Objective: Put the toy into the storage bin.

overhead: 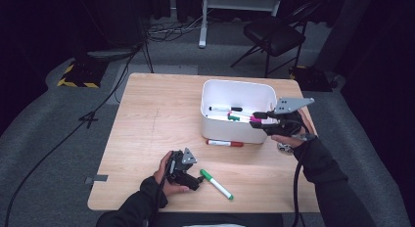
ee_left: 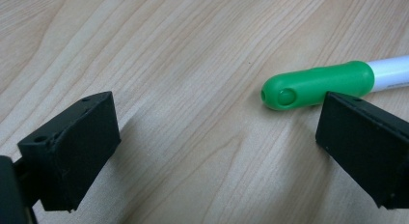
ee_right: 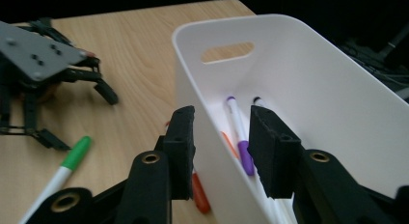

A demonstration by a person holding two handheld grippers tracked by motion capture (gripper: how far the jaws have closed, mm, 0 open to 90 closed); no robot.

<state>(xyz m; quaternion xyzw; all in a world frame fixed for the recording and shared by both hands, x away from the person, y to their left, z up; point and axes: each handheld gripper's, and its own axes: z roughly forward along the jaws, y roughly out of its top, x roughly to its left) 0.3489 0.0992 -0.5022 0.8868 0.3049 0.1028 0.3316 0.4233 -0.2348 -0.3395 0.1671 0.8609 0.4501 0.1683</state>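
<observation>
Left tool point(ee_left: 217, 137) wide, flanking green marker point(overhead: 216, 183) on desk point(overhead: 156, 119) for pickup; right tool point(ee_right: 219, 151) part-open, empty, straddling white bin point(overhead: 238, 111) wall.

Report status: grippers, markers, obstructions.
Left gripper open beside green marker. Right gripper open astride bin wall. Red marker outside bin. Nothing blocking.

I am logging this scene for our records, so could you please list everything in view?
Table: one, light wood, centre.
Bin: one, white, far right of the table, holds several markers.
Green-capped marker: one, on the table by the left gripper.
Red-capped marker: one, on the table against the bin's near side.
Folding chair: one, black, behind the table.
Left gripper: open, resting on the table.
Right gripper: jaws parted astride the bin's wall.
</observation>
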